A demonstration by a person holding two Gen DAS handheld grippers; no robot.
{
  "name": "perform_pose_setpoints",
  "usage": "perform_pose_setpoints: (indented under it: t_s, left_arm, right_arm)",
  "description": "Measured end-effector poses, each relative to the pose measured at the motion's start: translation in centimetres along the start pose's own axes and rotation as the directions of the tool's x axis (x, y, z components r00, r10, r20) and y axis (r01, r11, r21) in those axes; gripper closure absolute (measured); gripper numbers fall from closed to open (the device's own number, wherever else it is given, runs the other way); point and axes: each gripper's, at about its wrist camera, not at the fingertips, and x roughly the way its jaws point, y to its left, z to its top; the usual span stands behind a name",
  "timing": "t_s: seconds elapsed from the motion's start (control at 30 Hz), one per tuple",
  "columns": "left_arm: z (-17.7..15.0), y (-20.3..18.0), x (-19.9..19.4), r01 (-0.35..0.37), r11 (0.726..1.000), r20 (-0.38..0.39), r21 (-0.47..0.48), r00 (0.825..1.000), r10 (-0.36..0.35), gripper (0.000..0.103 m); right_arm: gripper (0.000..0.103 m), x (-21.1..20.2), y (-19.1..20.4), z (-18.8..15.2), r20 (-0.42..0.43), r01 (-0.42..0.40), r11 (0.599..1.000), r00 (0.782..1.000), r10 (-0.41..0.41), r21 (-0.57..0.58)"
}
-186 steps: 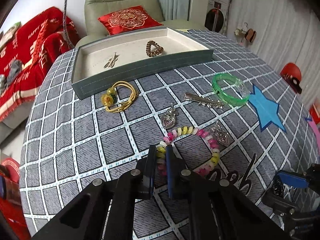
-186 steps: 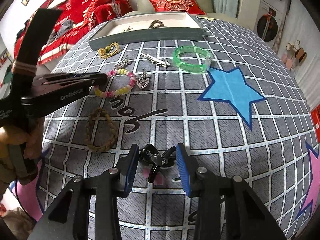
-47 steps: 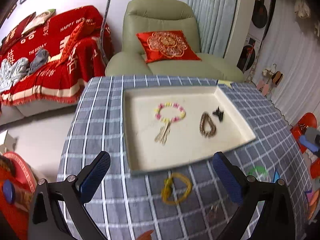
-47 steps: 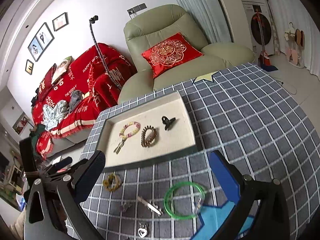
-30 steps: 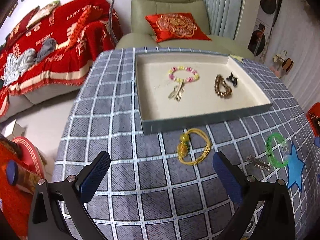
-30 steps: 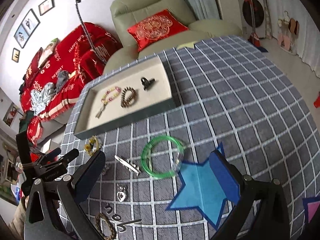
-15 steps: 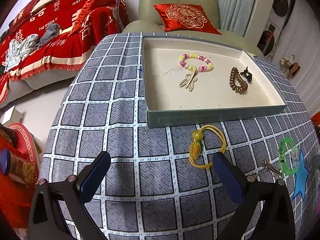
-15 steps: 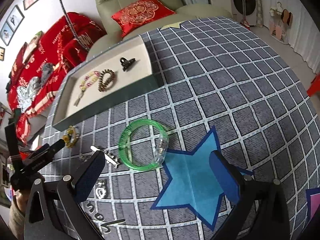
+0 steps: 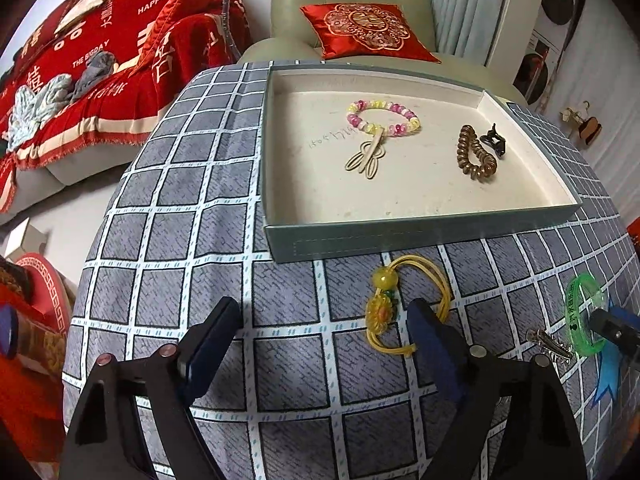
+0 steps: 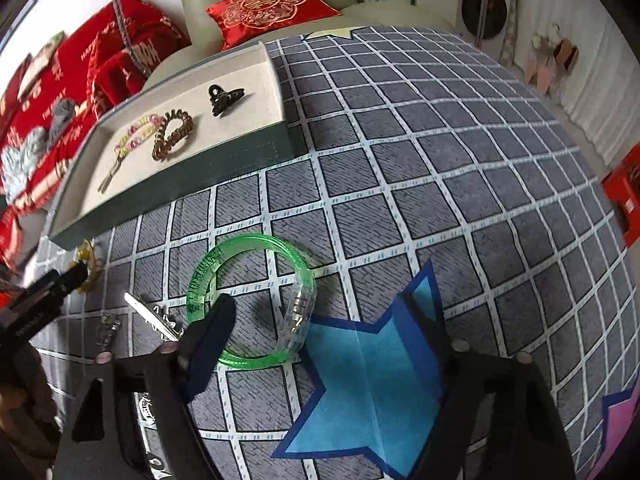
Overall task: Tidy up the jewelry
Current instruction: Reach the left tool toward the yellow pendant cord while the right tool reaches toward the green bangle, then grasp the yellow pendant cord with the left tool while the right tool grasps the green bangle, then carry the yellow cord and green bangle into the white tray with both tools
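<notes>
The grey-blue tray point(image 9: 420, 236) holds a pink-and-yellow bead bracelet point(image 9: 382, 116), a wooden hairpin point(image 9: 366, 160), a brown coil tie point(image 9: 476, 156) and a black claw clip point(image 9: 494, 142). In front of it, a yellow cord with a flower charm point(image 9: 382, 314) lies on the cloth. My left gripper point(image 9: 322, 340) hovers low over it, jaws closing; the charm lies between the fingers and no pad presses it. My right gripper point(image 10: 316, 332) is closing too, its left finger point(image 10: 208, 340) inside the green bangle point(image 10: 202, 276), and the bangle's clear side lies untouched between the pads.
A silver hair clip point(image 10: 152, 316) and a small pendant point(image 10: 110, 324) lie left of the bangle. The table wears a grey checked cloth with a blue star point(image 10: 372, 384). An armchair with a red cushion point(image 9: 368, 30) and a red-covered sofa point(image 9: 80, 80) stand behind.
The bead bracelet and the black clip went from the cloth into the tray. Both grippers then sank toward the table, the left over the yellow cord, the right over the bangle, jaws narrowing.
</notes>
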Motion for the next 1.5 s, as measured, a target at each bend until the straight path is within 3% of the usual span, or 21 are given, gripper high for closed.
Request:
perform_pose_setpoints:
  t_s: [0.13, 0.2, 0.37, 0.47, 0.53, 0.57, 0.63, 0.77, 1.07, 1.27, 1.5]
  left_arm:
    - [-0.1, -0.7, -0.2, -0.017, 0.999, 0.014, 0.032, 1.000, 0.017, 0.015]
    - [-0.1, -0.9, -0.2, -0.010, 0.999, 0.013, 0.034, 1.000, 0.009, 0.016]
    - [-0.1, -1.6, -0.5, -0.002, 0.998, 0.021, 0.068, 1.000, 0.001, 0.034]
    - [-0.2, -2.1, -0.6, 0.013, 0.995, 0.022, 0.094, 1.000, -0.015, 0.050]
    - [-0.2, -2.4, -0.7, 0.023, 0.993, 0.023, 0.113, 0.999, -0.026, 0.074]
    - [-0.3, -2.5, -0.8, 0.028, 0.992, 0.022, 0.120, 0.999, -0.031, 0.076]
    - [-0.4, -2.5, -0.9, 0.052, 0.991, 0.020, 0.119, 0.998, -0.055, 0.076]
    - [-0.6, -2.0, -1.8, 0.115, 0.989, 0.026, 0.092, 0.993, -0.118, 0.076]
    - [0.2, -0.9, -4.9, 0.185, 0.980, 0.077, 0.070, 0.979, -0.190, 0.076]
    - [1.9, -0.4, -6.6, 0.222, 0.973, 0.114, 0.061, 0.967, -0.228, 0.076]
    - [5.4, -0.4, -7.4, 0.228, 0.971, 0.150, 0.072, 0.960, -0.237, 0.076]
  right_arm:
    - [0.031, 0.2, 1.1, -0.4, 0.007, 0.059, 0.996, 0.998, -0.059, -0.073]
    - [0.035, 0.1, 1.3, -0.4, 0.013, 0.061, 0.994, 0.998, -0.060, -0.090]
    - [0.050, -0.1, 1.6, -0.4, 0.012, 0.054, 0.994, 0.999, -0.053, -0.100]
    - [0.062, -0.2, 1.7, -0.4, 0.011, 0.047, 0.993, 0.999, -0.046, -0.105]
    - [0.073, -0.2, 1.9, -0.4, 0.013, 0.044, 0.993, 0.999, -0.042, -0.111]
    - [0.084, -0.3, 2.0, -0.5, 0.015, 0.047, 0.993, 0.999, -0.046, -0.110]
    - [0.092, -0.3, 2.0, -0.6, 0.018, 0.035, 0.994, 0.999, -0.034, -0.102]
    - [0.092, -0.7, 1.7, -0.8, 0.029, 0.022, 0.996, 0.999, -0.020, -0.086]
    - [0.092, -3.7, 0.9, 0.3, 0.078, -0.054, 0.996, 0.995, 0.060, -0.070]
    - [0.092, -5.2, 1.9, 2.6, 0.108, -0.105, 0.991, 0.988, 0.114, -0.078]
    - [0.092, -5.1, 4.1, 6.3, 0.124, -0.075, 0.986, 0.988, 0.094, -0.149]
